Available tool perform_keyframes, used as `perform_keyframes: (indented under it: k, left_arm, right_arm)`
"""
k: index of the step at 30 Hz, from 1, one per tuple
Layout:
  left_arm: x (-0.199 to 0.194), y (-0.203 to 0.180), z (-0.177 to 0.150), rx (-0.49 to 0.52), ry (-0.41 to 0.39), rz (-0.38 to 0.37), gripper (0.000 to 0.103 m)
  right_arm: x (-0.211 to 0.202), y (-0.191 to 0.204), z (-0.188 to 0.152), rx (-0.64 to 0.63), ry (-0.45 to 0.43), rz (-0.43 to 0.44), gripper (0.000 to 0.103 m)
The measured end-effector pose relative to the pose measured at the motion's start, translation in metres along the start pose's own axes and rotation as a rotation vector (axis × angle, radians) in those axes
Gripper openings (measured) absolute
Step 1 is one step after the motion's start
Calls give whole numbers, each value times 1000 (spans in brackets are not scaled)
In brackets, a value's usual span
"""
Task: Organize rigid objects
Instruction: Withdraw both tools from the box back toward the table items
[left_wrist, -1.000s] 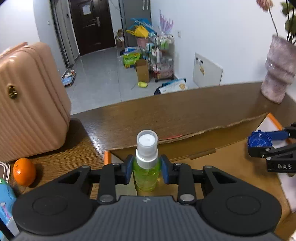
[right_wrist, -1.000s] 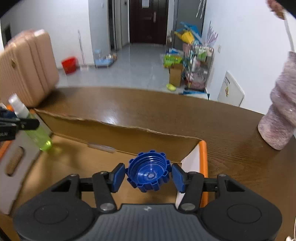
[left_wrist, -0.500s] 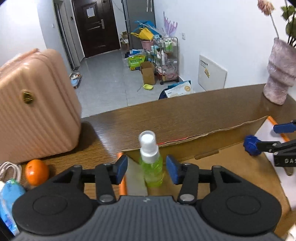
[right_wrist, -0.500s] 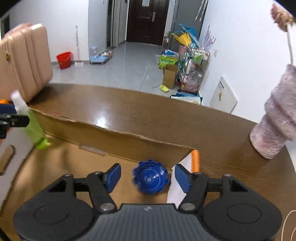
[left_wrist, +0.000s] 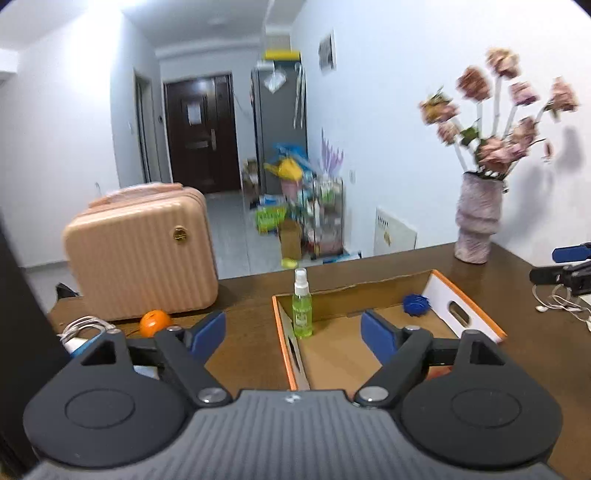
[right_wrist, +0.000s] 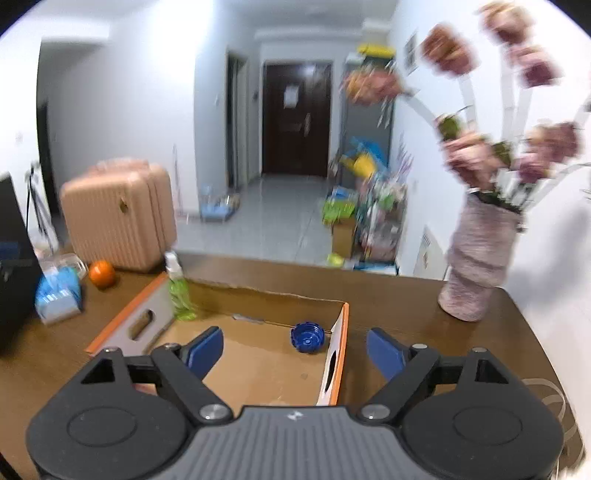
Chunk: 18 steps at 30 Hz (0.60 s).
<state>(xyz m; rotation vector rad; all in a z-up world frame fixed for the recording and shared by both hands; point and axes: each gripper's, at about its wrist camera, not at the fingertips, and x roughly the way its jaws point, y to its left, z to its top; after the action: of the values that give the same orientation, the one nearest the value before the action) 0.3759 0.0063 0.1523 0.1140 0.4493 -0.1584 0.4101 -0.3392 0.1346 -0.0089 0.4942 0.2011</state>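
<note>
A green spray bottle (left_wrist: 302, 304) (right_wrist: 178, 286) stands upright in the far left corner of the shallow cardboard box (left_wrist: 461, 310) (right_wrist: 136, 325). A blue ridged cap (left_wrist: 416, 304) (right_wrist: 307, 338) lies in the box's far right corner. My left gripper (left_wrist: 293, 332) hangs well back from the bottle and above the table, its jaws opening with nothing between them. My right gripper (right_wrist: 295, 350) is likewise pulled back from the cap, jaws opening and empty. The right gripper's tips (left_wrist: 570, 264) show at the right edge of the left wrist view.
A pink ribbed suitcase (left_wrist: 140, 254) and an orange (left_wrist: 155, 322) sit left of the box on the brown table (left_wrist: 243, 354). A vase of flowers (left_wrist: 476, 221) stands at the table's far right. Cables (left_wrist: 557, 302) lie right; a blue packet (right_wrist: 59, 293) lies left.
Both grippers let go: the left released the spray bottle, the right the blue cap, now resting in the box. Both hands then drew back and rose, jaws widening.
</note>
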Motion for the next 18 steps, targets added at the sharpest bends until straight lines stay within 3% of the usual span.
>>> perform_keyframes:
  k: [6,11,13,18]
  left_arm:
    - [-106,-35,-89,46,-141,30,95]
    - [-159,-54,-163,82,-192,42,99]
    - [-176,-59,-189,62,-198,49,100]
    - [-205,-60,-239,-11,-182,40,102]
  right_arm:
    - [-99,33,-88,63,-165,-1,98]
    - [-144,71,-160,64,-242,-48,103]
    - [-159,86,-187,63,-251,-55,103]
    - [-193,109,-247,108,-199,20,103]
